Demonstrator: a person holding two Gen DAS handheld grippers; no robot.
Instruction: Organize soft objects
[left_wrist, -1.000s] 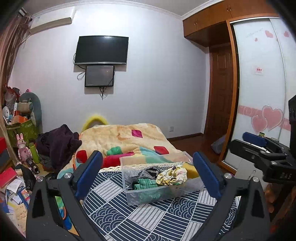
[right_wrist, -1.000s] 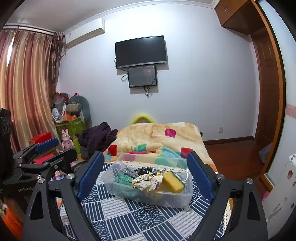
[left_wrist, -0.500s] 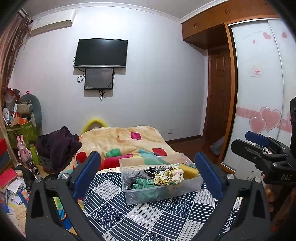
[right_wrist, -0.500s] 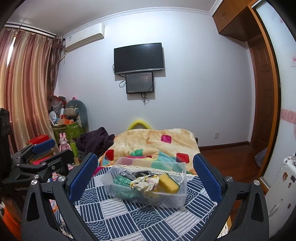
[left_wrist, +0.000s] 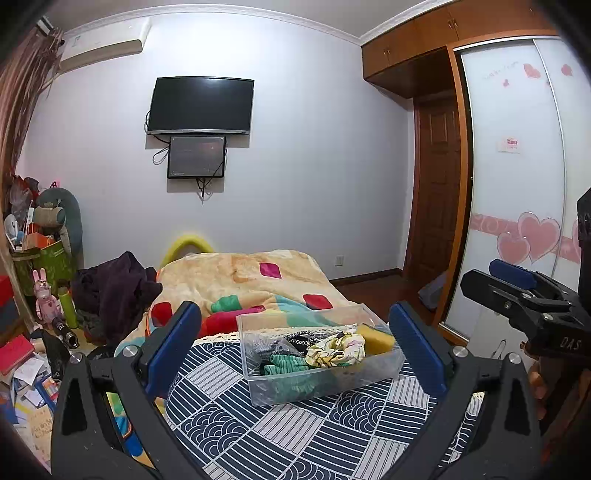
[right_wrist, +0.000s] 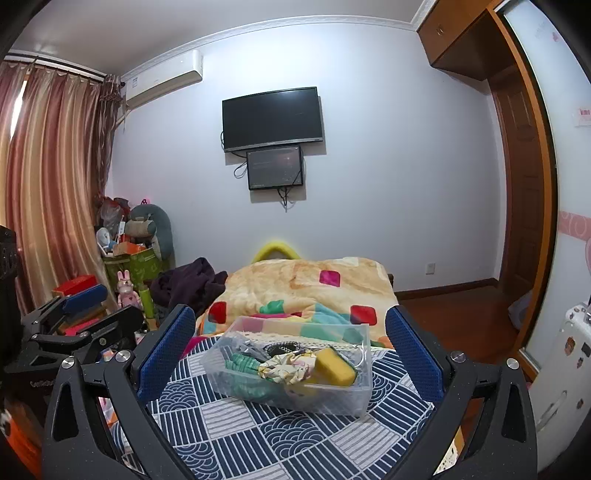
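A clear plastic bin (left_wrist: 325, 380) (right_wrist: 295, 395) stands on a table with a navy patterned cloth (left_wrist: 295, 435) (right_wrist: 258, 435). In it lie a yellow sponge (left_wrist: 376, 338) (right_wrist: 334, 365), a floral scrunchie (left_wrist: 334, 349) (right_wrist: 286, 367), a green knit piece (left_wrist: 286, 363) (right_wrist: 242, 363) and dark items. My left gripper (left_wrist: 295, 347) is open and empty, held back from the bin and above the table. My right gripper (right_wrist: 291, 347) is open and empty, likewise back from the bin. Each gripper shows at the edge of the other's view (left_wrist: 517, 299) (right_wrist: 77, 317).
A bed with a patchwork blanket (left_wrist: 243, 280) lies behind the table. Dark clothes (left_wrist: 114, 288) and cluttered toys and boxes (left_wrist: 40, 280) are at the left. A wardrobe with heart stickers (left_wrist: 524, 221) and a door stand at the right. A TV (left_wrist: 201, 105) hangs on the wall.
Both grippers have pulled back and tilted up slightly; the bin sits lower and smaller in both views. Both stay open and empty.
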